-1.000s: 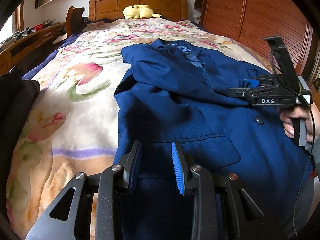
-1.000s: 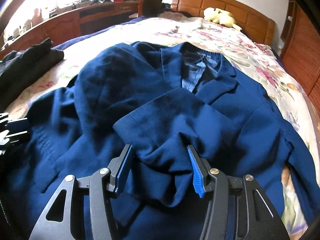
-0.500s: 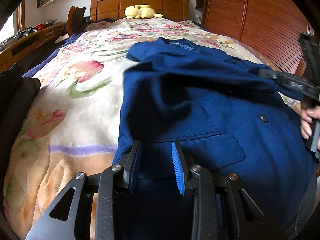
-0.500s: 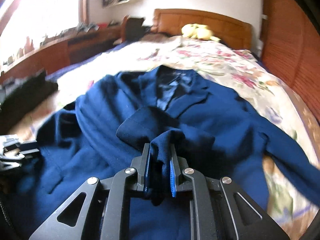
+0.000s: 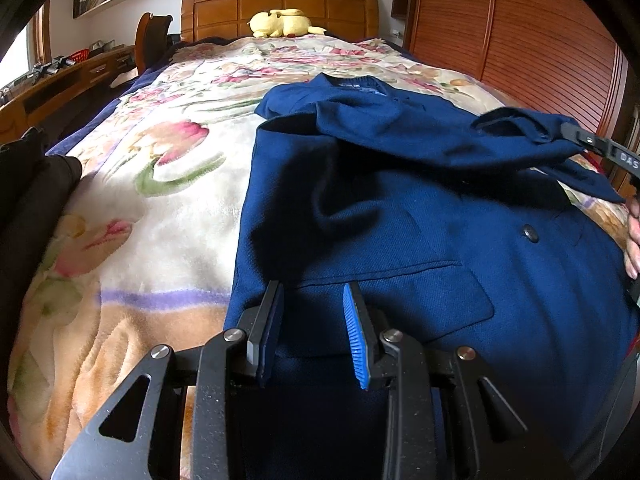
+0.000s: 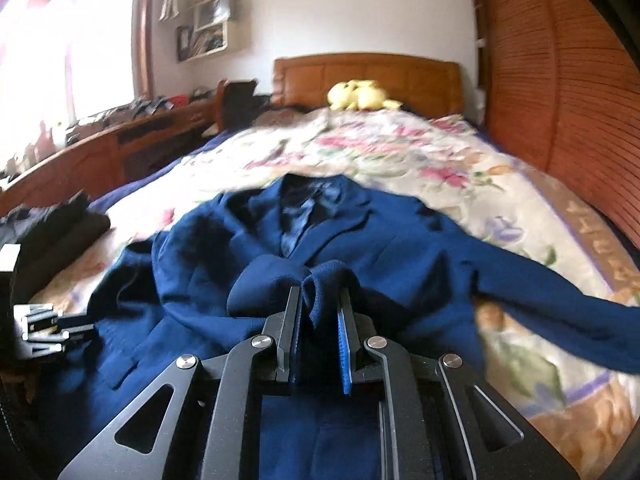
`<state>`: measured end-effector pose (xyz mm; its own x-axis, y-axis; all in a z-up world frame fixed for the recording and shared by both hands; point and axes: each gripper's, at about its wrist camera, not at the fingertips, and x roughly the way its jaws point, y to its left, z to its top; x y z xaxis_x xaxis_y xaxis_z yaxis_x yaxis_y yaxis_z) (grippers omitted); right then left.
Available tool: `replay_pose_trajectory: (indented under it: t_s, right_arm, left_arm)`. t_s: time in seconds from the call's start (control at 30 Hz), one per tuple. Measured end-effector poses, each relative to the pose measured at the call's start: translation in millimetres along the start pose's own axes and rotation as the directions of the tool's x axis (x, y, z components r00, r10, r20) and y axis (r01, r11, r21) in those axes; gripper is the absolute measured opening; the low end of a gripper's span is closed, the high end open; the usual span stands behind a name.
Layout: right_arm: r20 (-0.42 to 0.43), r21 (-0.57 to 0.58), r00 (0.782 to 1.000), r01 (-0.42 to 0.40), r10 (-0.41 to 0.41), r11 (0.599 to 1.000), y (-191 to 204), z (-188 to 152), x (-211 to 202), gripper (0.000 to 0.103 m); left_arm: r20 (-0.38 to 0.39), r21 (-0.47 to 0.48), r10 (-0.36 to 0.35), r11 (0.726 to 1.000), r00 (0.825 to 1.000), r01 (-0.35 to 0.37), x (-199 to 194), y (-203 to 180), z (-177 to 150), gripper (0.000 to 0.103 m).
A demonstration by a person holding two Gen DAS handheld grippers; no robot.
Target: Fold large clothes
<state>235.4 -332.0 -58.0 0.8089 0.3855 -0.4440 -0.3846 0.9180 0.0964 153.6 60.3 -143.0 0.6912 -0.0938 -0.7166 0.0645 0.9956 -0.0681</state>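
Note:
A navy blue jacket (image 5: 400,216) lies face up on the floral bedspread (image 5: 160,184), collar toward the headboard; it also shows in the right wrist view (image 6: 248,248). My right gripper (image 6: 318,308) is shut on the cuff of the jacket's sleeve (image 6: 320,280) and holds it raised over the jacket's front. In the left wrist view the right gripper (image 5: 576,134) shows at the right edge with the sleeve (image 5: 420,128) stretched across the chest. My left gripper (image 5: 314,300) is open and empty, low over the jacket's hem near its pocket. The other sleeve (image 6: 560,300) lies out to the right.
A yellow plush toy (image 5: 282,24) rests by the wooden headboard (image 5: 280,4). A dark garment pile (image 5: 28,192) lies at the bed's left edge. A wooden desk (image 6: 112,144) runs along the left wall, and a slatted wooden wardrobe (image 5: 520,40) stands on the right.
My right gripper shut on the sleeve cuff, then lifted and pulled it across the jacket toward the right. The left gripper stayed open over the hem.

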Motion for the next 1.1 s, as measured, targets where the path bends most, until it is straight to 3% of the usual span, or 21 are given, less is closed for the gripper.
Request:
replay_pose_trajectory:
  t_s: [0.13, 0.3, 0.47, 0.57, 0.73, 0.9, 1.1]
  right_arm:
    - [-0.039, 0.059, 0.999, 0.007, -0.004, 0.998, -12, -23, -20, 0.015]
    - [-0.109, 0.026, 0.992, 0.061, -0.058, 0.998, -11, -58, -46, 0.023]
    - [-0.131, 0.020, 0.987, 0.092, -0.089, 0.996, -21, -82, -66, 0.043]
    - [-0.161, 0.016, 0.981, 0.111, -0.107, 0.994, -27, -86, -65, 0.052]
    - [-0.164, 0.025, 0.980, 0.114, -0.109, 0.993, -32, -79, -66, 0.053]
    - [-0.157, 0.038, 0.984, 0.092, -0.085, 0.995, -36, -85, -75, 0.053]
    - [-0.143, 0.053, 0.988, 0.072, -0.063, 0.996, -39, -94, -91, 0.054]
  left_arm:
    - [0.003, -0.003, -0.005, 1.000, 1.000, 0.005, 1, 0, -1, 0.032]
    - [0.031, -0.008, 0.000, 1.000, 1.000, 0.000, -10, -1, 3, 0.032]
    - [0.075, -0.014, -0.062, 0.998, 0.995, 0.063, -33, -12, 13, 0.032]
    - [0.075, 0.038, -0.127, 0.991, 0.989, 0.125, -39, -40, 27, 0.032]
    - [0.045, 0.121, -0.223, 0.969, 0.974, 0.216, -32, -94, 45, 0.034]
    - [-0.037, 0.164, -0.310, 0.936, 0.950, 0.312, 0, -153, 58, 0.038]
    - [-0.132, 0.199, -0.299, 0.926, 0.945, 0.321, 37, -204, 68, 0.039]
